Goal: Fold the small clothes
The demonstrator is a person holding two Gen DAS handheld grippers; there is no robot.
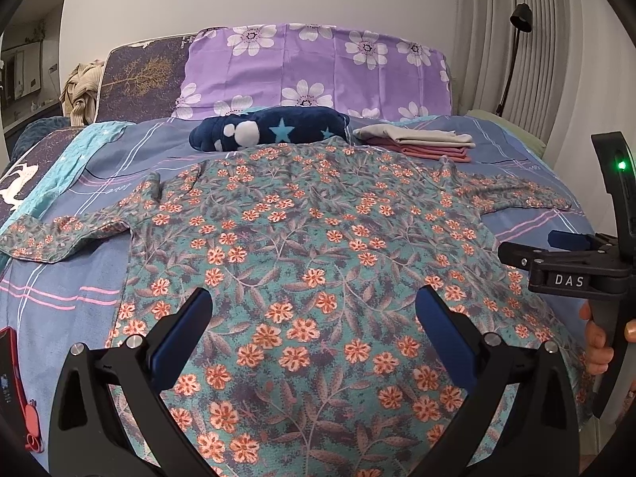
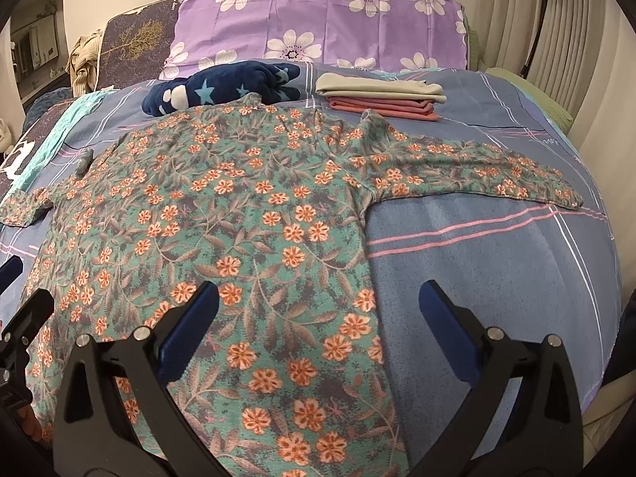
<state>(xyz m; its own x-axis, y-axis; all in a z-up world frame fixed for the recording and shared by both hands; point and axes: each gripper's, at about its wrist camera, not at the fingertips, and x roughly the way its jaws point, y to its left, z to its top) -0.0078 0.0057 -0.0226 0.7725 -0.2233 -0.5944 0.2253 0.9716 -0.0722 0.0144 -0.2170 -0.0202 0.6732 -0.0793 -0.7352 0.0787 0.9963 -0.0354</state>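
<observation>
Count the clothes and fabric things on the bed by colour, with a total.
Floral teal: 1, the spread-out shirt
Navy with stars: 1, the bundled fleece
Beige: 1, the folded top piece
Pink: 1 folded stack, layers uncountable
Total: 4

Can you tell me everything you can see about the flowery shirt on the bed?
The flowery shirt is teal with orange blossoms and greyish leaves, and looks like soft knit cloth. It lies spread flat on the blue striped bedsheet, both long sleeves stretched out sideways. Its far edge reaches a navy star blanket. Both open grippers hover over its near part, not gripping it.
</observation>
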